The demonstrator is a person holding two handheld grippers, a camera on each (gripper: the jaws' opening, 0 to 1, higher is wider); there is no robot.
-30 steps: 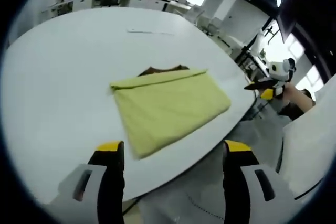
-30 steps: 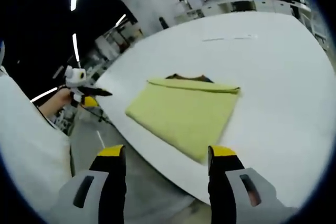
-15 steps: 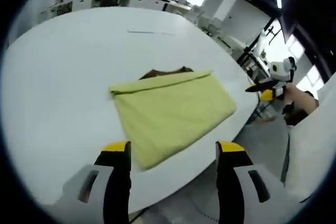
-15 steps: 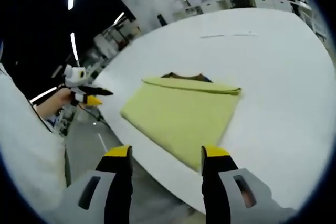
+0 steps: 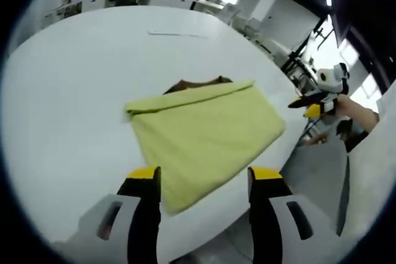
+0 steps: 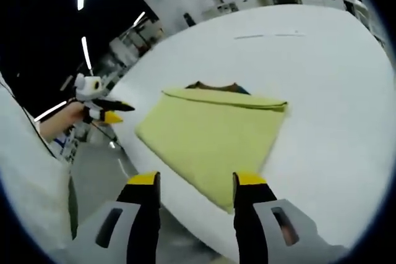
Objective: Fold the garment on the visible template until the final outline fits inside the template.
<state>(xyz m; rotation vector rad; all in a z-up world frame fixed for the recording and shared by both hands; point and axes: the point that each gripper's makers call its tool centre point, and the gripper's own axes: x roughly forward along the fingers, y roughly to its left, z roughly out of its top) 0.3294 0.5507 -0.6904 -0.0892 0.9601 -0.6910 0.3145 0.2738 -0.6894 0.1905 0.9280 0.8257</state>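
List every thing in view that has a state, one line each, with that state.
Garment: yellow, folded into a flat rectangle, lying on the table near its edge.
Dark piece: mostly covered, peeking out at the garment's far edge.
Left gripper: open, empty, near the garment's closest corner.
Right gripper: open, empty, near the garment's closest corner.
Table: white, holding the garment.
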